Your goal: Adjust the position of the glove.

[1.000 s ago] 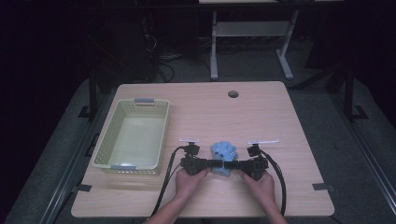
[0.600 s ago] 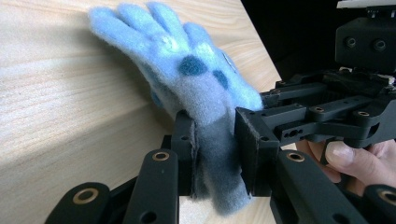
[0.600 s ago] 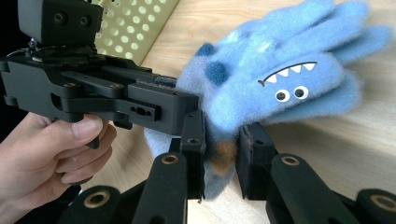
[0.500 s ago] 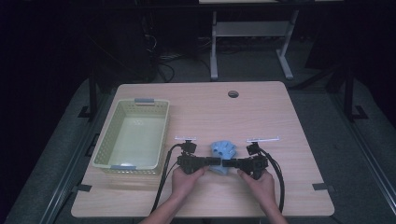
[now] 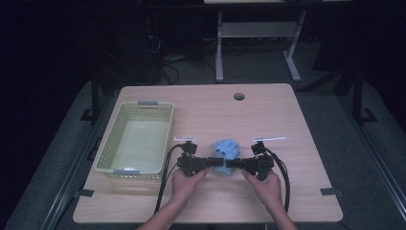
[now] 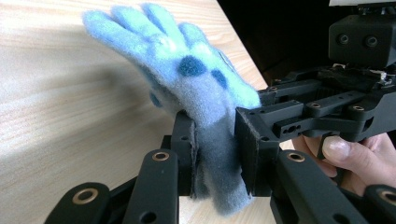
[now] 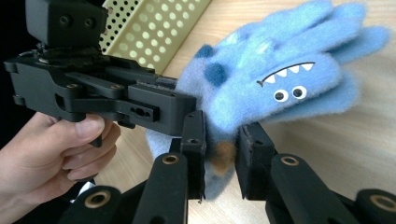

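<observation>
Dark room behind, cables and a white desk frame on the floor; light wood worktop (image 5: 287, 124) with a round hole (image 5: 239, 96) near its far edge and a pale yellow-green basket (image 5: 135, 139) along its left edge. Versus a second ago: both grippers and the glove sit slightly higher in the high view, glove now looks off the wood rather than resting on it; basket unchanged. Blue fuzzy glove (image 5: 226, 152) hangs between the two grippers, just short of the near edge, roughly mid-width, right of the basket. Left gripper (image 5: 209, 164) comes in from the left, jaws nearly together and clamped on the glove's cuff; left gripper view shows both pads pressed into the fleece (image 6: 219, 154), fingers of the glove fanned up and left over the wood. Right gripper (image 5: 233, 165) comes in from the right, jaws also pinched on the cuff end (image 7: 223, 161); they have crept a touch tighter. Right gripper view shows the printed face side: two eyes, zigzag teeth, darker blue spots. Each gripper view also catches the opposite gripper's body and the hand (image 7: 51, 149) holding it. Hard to tell: how far the glove clears the worktop, and whether the two sets of pads touch each other; cuff's lower edge is cut off behind the jaws in both gripper views.
</observation>
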A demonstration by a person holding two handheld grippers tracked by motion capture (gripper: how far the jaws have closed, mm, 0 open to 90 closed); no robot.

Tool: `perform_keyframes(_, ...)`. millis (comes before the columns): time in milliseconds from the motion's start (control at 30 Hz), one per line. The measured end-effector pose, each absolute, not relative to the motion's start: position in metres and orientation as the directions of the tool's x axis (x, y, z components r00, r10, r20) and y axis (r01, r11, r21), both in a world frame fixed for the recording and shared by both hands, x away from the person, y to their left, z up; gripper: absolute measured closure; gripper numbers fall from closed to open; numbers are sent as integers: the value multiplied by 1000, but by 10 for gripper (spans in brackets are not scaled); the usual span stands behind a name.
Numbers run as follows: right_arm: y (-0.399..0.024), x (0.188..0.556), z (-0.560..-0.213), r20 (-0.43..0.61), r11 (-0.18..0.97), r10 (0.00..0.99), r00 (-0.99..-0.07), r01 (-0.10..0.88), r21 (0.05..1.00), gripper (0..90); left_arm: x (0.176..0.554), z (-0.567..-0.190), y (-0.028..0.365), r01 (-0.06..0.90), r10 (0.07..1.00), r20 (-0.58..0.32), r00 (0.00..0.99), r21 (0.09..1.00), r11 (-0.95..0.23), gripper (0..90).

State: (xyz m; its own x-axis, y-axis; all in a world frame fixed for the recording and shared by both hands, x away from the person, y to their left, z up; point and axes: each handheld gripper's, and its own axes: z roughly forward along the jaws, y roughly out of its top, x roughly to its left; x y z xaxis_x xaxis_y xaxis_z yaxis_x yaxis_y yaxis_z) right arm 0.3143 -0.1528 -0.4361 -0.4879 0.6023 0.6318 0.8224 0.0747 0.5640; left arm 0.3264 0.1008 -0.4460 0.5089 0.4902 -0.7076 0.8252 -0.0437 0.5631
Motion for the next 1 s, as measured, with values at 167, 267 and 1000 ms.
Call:
perform_keyframes(167,-151,316,-432,643,68,592,-486,825,561,753,326,-441,102,819,497,-697,517,572,-50,697)
perform_keyframes(267,-150,317,-427,641,69,590,-491,822,566,755,327,-435,105,815,489,-698,523,578,-47,697)
perform_keyframes(1000,-131,322,-397,617,105,567,-546,791,603,760,327,-413,132,797,448,-708,546,603,-18,698)
